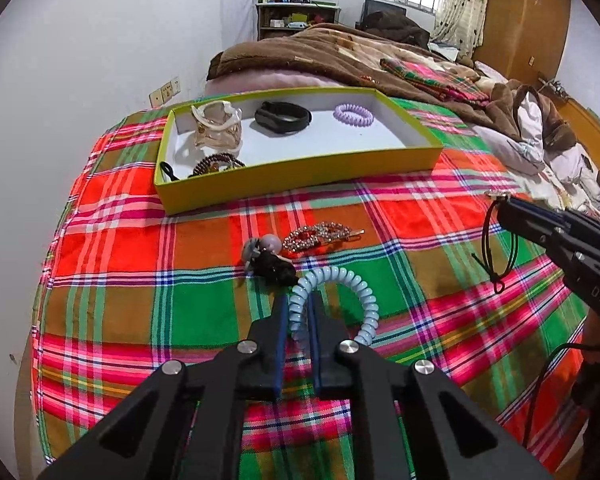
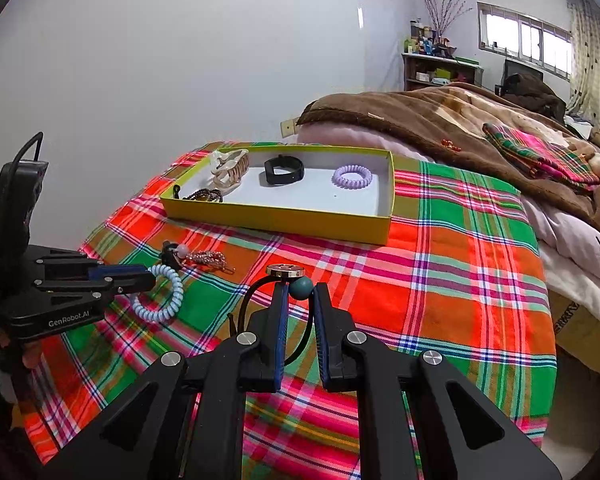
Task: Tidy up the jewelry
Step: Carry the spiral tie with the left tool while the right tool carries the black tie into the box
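My left gripper [image 1: 300,304] is shut on a light blue spiral hair tie [image 1: 340,280], held just above the plaid cloth; it also shows in the right wrist view [image 2: 168,300]. My right gripper [image 2: 300,292] is shut on a black elastic hair tie with a teal bead [image 2: 301,287] and gold disc; it hangs from the gripper in the left wrist view [image 1: 496,252]. A yellow-green box [image 1: 300,168] holds a purple spiral tie [image 1: 354,114], a black band [image 1: 283,117], a clear claw clip [image 1: 218,126] and a beaded bracelet [image 1: 216,163].
On the cloth between me and the box lie a rhinestone hair clip [image 1: 320,234] and a black tie with a pink bead [image 1: 268,258]. A brown blanket [image 1: 320,52] is piled behind the box. A white wall is at the left.
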A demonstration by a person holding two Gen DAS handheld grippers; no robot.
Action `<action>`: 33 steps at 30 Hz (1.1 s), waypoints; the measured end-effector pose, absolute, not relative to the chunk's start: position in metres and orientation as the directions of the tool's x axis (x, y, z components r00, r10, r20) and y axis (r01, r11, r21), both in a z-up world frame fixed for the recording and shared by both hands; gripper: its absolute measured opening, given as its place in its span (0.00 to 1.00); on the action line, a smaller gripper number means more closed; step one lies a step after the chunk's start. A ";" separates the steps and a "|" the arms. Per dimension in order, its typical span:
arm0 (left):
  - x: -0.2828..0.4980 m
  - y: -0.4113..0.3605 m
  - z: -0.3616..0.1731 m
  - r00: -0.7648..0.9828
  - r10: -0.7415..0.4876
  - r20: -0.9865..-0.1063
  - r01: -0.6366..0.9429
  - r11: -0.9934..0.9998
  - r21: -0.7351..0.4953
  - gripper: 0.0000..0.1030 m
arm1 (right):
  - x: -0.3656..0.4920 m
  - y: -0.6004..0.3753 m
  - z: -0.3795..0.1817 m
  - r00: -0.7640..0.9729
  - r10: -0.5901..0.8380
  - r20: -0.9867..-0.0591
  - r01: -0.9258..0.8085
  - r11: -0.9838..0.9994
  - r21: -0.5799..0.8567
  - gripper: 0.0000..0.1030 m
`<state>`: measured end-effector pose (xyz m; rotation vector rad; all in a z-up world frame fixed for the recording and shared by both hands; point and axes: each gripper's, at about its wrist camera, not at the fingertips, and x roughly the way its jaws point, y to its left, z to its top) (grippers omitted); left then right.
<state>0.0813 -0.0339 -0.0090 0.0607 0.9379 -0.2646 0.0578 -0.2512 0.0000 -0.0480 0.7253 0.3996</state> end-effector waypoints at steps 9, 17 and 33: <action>0.078 -0.028 0.004 0.585 -0.222 -0.780 0.252 0.964 -0.086 0.10 | 0.057 -0.244 0.009 0.688 0.336 -0.644 -0.374 0.924 0.082 0.12; 0.088 -0.018 0.031 0.628 -0.245 -0.738 0.248 0.963 -0.109 0.10 | 0.062 -0.246 0.025 0.713 0.332 -0.617 -0.364 0.928 0.079 0.12; 0.138 -0.015 0.061 0.675 -0.247 -0.695 0.237 0.965 -0.112 0.10 | 0.106 -0.246 0.055 0.752 0.307 -0.583 -0.338 0.939 0.059 0.12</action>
